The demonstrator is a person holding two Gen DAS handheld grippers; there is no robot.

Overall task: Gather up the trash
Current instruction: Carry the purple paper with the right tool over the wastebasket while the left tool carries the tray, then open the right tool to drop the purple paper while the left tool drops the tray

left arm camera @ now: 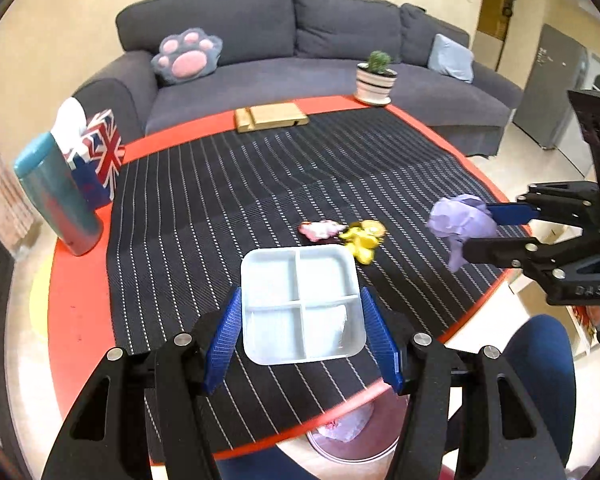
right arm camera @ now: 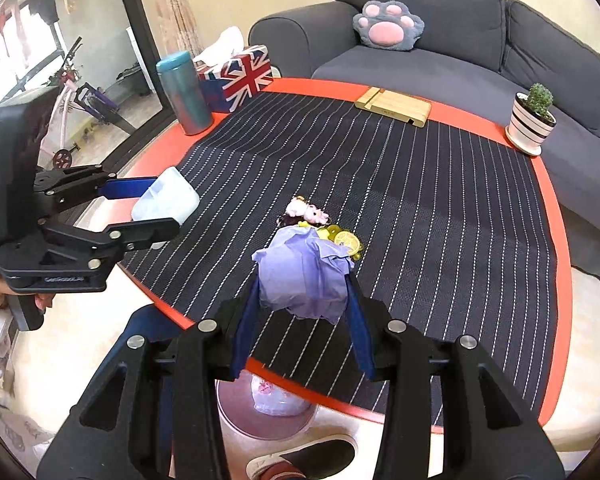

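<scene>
My left gripper (left arm camera: 300,316) is shut on a white divided tray (left arm camera: 300,304), held by its two sides above the near table edge; it also shows in the right wrist view (right arm camera: 166,200). A white crumpled bit lies in the tray's near right compartment. My right gripper (right arm camera: 304,292) is shut on a crumpled purple tissue (right arm camera: 304,276), held above the table near its front edge; the tissue also shows in the left wrist view (left arm camera: 460,222). Pink (left arm camera: 322,230) and yellow (left arm camera: 362,238) wrappers lie on the striped cloth beyond the tray.
A pink trash bin (right arm camera: 260,408) with a wad inside stands on the floor under the table's near edge. A teal tumbler (left arm camera: 56,196), a flag tissue box (left arm camera: 100,156), a wooden stand (left arm camera: 270,116) and a potted cactus (left arm camera: 376,78) stand along the table's far rim. A grey sofa is behind.
</scene>
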